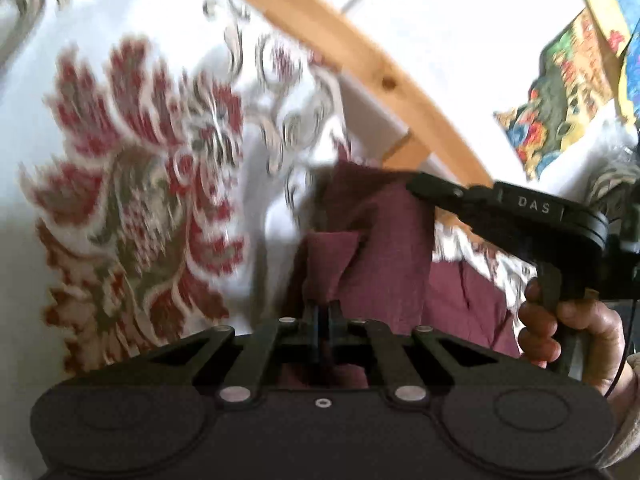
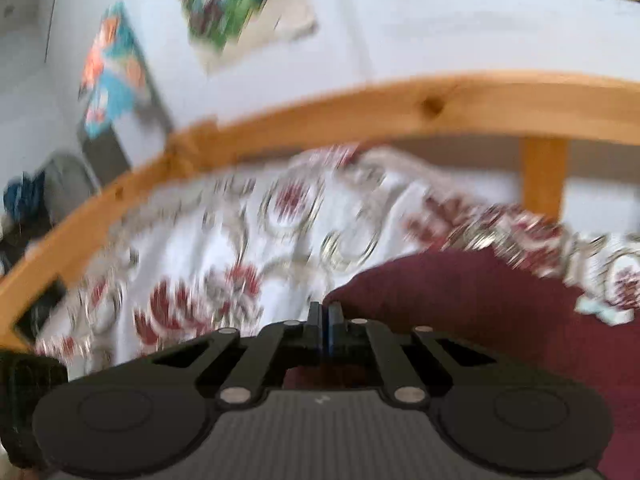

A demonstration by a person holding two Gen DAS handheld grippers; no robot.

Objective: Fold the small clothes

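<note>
A small maroon garment (image 1: 384, 240) lies bunched on the flowered bedspread (image 1: 132, 184), with part of it raised. My left gripper (image 1: 322, 312) is shut on a folded flap of it at the lower middle of the left wrist view. To its right, my right gripper (image 1: 418, 184) is shut on the garment's raised upper edge, with a person's hand (image 1: 560, 320) on the handle. In the blurred right wrist view, the right gripper (image 2: 325, 312) has its jaws together at the rim of the maroon garment (image 2: 480, 304), which spreads to the right and below.
A curved wooden bed rail (image 2: 360, 108) with an upright post (image 2: 542, 176) borders the far side of the bedspread (image 2: 224, 248). Beyond it are a white wall and colourful pictures (image 2: 116, 72). A colourful patterned item (image 1: 560, 92) shows at the upper right of the left wrist view.
</note>
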